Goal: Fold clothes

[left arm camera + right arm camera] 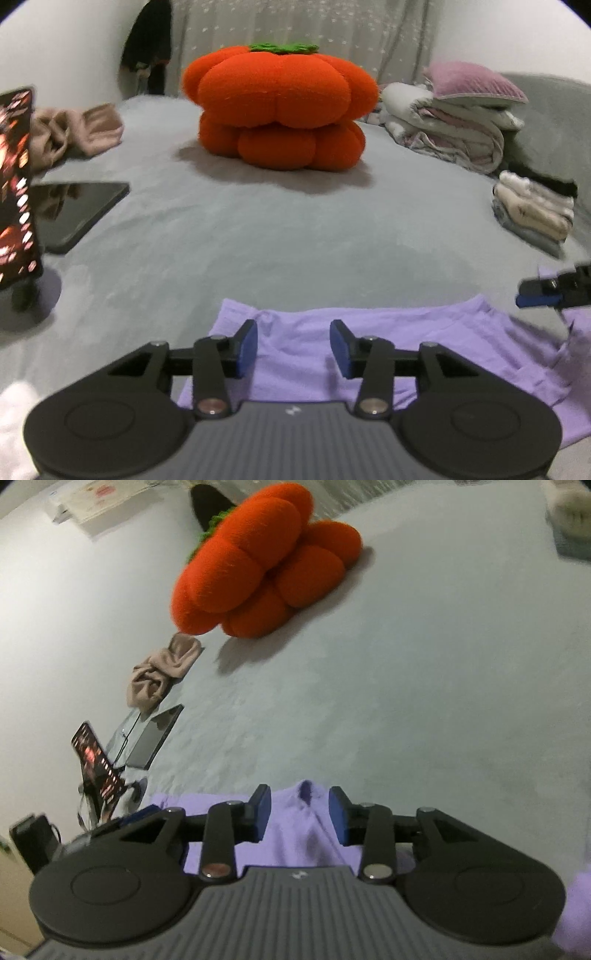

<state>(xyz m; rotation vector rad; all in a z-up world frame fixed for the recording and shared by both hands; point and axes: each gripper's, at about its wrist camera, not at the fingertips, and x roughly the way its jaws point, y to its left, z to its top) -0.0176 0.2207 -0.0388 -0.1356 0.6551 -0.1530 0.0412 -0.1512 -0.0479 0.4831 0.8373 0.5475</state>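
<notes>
Behind garment [369, 343]: pumpkin cushion [280, 107] | left: tablet [74, 210] | right: folded clothes [532, 214]

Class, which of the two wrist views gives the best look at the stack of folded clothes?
The left wrist view: the stack of folded clothes sits at the right edge, its cream and grey layers distinguishable on the grey bed. The right wrist view shows only a blurred, cut-off pale bundle in its top right corner, which may be the same stack.
</notes>
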